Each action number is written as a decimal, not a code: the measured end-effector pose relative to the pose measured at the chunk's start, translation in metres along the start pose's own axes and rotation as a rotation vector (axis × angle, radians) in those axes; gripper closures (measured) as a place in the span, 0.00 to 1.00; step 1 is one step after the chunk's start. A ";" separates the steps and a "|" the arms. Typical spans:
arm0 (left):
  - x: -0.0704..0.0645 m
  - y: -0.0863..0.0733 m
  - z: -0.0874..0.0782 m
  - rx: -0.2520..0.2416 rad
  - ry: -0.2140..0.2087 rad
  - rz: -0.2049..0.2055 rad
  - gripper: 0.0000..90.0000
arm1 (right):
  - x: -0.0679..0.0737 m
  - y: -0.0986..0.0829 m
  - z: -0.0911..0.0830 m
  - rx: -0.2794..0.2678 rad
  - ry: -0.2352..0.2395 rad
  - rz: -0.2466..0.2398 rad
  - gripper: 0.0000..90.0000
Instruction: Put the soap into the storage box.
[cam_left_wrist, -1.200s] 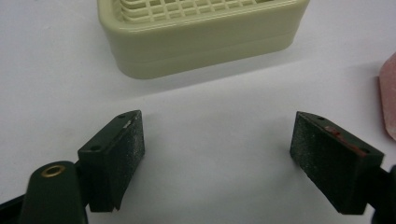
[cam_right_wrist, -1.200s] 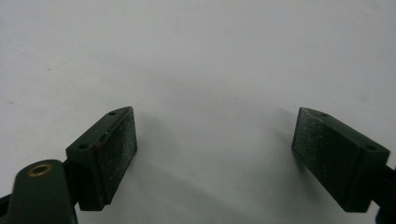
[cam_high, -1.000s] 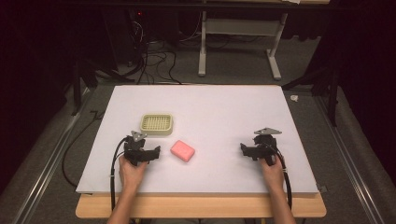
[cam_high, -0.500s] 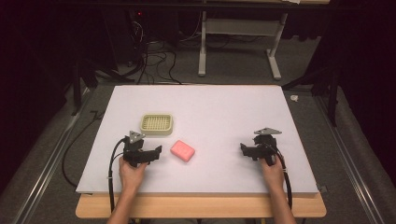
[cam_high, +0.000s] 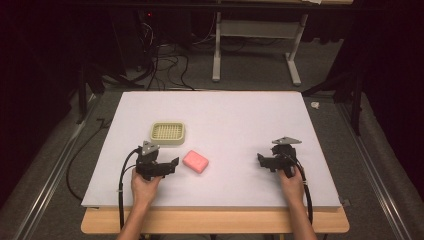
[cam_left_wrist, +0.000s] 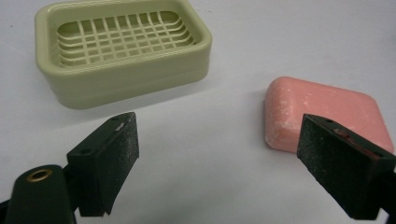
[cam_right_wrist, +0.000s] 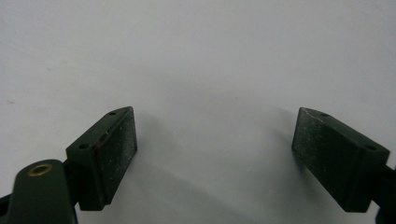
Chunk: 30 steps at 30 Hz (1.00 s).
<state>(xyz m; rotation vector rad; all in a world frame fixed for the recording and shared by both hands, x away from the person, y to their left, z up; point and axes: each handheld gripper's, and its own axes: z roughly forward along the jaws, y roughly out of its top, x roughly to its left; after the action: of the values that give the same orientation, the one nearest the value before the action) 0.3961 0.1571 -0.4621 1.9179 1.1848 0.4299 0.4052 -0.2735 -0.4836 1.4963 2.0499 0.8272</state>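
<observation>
Soap (cam_left_wrist: 327, 112), a pink bar with whitish scuffs, lies flat on the white counter (cam_high: 240, 120) just in front of the left tongs (cam_left_wrist: 219, 163), a little toward their right jaw (in the left gripper view this jaw covers the near corner of the bar, but I cannot tell if it touches it). The left tongs are spread wide and pinch nothing. Farther ahead, on the side of their left jaw and apart from the soap, stands the pale green soap dish (cam_left_wrist: 121, 51), upright, with a slotted grid inside and nothing on it.

I judge that the step in hand is the approach to the soap: the left tongs are low and aimed between dish and bar, not yet around the bar. The next move, I think, calls for shifting them toward their right-jaw side until the bar sits between both jaws, then pressing them together on its two long sides. The bar looks smooth and may slide, so the grip should be centred before lifting it toward the dish.

The right tongs (cam_high: 272, 162) rest well apart from the soap, at the other side of the counter, also spread and with nothing between them; in their own view there is bare white surface ahead of the jaws.

No brand, label or writing can be read on the soap, the dish or the tongs.
</observation>
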 end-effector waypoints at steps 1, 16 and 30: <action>-0.002 0.000 0.000 -0.002 -0.005 0.000 0.14 | 0.000 0.000 0.000 0.000 0.000 0.000 0.16; -0.030 0.011 0.003 0.008 -0.064 0.066 0.09 | 0.000 0.000 0.000 0.000 0.000 0.000 0.16; -0.048 0.014 0.014 0.037 -0.086 0.110 0.03 | 0.000 0.000 0.000 0.000 0.000 0.000 0.16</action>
<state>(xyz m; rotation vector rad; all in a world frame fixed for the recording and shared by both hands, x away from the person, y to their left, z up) 0.3892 0.1061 -0.4529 2.0193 1.0415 0.3817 0.4052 -0.2736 -0.4836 1.4960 2.0496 0.8276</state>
